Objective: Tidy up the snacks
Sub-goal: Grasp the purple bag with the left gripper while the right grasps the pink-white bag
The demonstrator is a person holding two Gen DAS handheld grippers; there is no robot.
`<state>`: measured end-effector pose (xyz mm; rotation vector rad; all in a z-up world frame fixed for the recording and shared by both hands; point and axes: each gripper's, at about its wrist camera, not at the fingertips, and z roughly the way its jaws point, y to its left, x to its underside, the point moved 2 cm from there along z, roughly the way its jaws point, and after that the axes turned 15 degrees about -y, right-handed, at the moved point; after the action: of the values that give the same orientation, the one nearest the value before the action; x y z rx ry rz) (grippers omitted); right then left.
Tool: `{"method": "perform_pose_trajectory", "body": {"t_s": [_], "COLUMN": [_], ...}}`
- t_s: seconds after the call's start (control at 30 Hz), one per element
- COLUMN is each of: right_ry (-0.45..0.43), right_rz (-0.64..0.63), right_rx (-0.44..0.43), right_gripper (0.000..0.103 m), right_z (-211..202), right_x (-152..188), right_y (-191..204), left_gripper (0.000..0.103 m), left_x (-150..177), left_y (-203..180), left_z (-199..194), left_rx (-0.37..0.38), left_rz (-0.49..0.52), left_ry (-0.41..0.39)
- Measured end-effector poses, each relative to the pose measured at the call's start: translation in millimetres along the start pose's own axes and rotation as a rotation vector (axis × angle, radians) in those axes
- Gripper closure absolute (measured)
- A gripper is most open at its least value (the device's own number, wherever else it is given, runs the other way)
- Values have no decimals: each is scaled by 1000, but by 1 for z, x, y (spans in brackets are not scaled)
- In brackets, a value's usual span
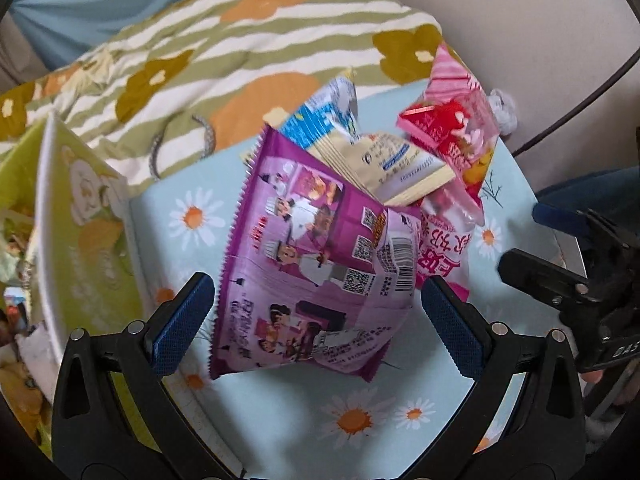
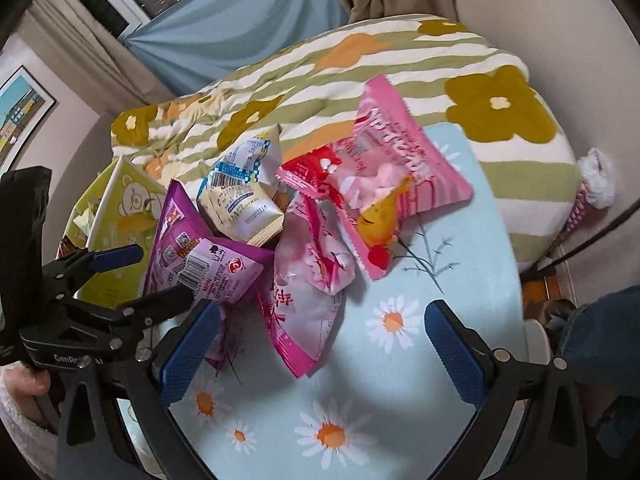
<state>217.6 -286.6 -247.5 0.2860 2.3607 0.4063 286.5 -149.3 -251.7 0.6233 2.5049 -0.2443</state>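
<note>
Snacks lie heaped ahead of both open grippers, the purple bag (image 1: 316, 264) between the left gripper (image 1: 316, 324) fingers, not yet pinched. The right gripper (image 2: 324, 344) is empty. Closing now could crumple the bag or drag the cream packet (image 1: 384, 164) leaning on it.

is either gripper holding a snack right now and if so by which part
Nothing is held. The left gripper is open astride the purple bag, not clamped; the right gripper is open over the cloth.
</note>
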Motion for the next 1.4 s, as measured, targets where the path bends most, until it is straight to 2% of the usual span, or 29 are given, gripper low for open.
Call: {"method": "perform_pose_trajectory", "body": {"t_s": [0.1, 0.23, 0.33, 0.37, 0.4, 0.43, 0.63, 0.7, 1.03, 1.2, 1.3, 1.37, 1.4], "right_ry": [8, 30, 41, 44, 48, 50, 58, 59, 61, 70, 71, 76, 74], "right_rz": [-19, -16, -27, -29, -29, -29, -43, -46, -43, -56, -73, -86, -85], "right_rx": [-7, -38, -36, -39, -43, -44, -60, -63, -62, -39, -16, -23, -29], "right_gripper": [1, 10, 13, 15, 15, 15, 15, 15, 21, 34, 49, 63, 65], "right_z": [9, 20, 26, 28, 30, 32, 40, 42, 55, 62, 64, 65, 64], "right_x": [3, 4, 4, 5, 5, 5, 4, 5, 7, 9, 10, 10, 10], "right_y": [1, 1, 0, 0, 0, 0, 5, 7, 13, 15, 14, 15, 15], "left_gripper": [0, 2, 6, 11, 24, 28, 39, 45, 51, 53, 53, 53, 54], "left_x": [3, 4, 3, 3, 4, 5, 12, 12, 24, 29, 30, 31, 32], "left_y": [-1, 0, 1, 1, 1, 2, 5, 6, 10, 15, 15, 15, 16], "left_z": [6, 7, 8, 8, 8, 9, 5, 1, -20, -27, -29, -31, -32], "left_rx": [-8, -14, -15, -17, -11, -4, 3, 6, -27, -29, -33, -36, -36], "left_rz": [11, 11, 17, 23, 23, 18, 4, -4, -41, -81, -88, -88, -89], "left_ry": [6, -6, -7, -1, 9, 17, 19, 18, 20, 8, 5, 4, 4]}}
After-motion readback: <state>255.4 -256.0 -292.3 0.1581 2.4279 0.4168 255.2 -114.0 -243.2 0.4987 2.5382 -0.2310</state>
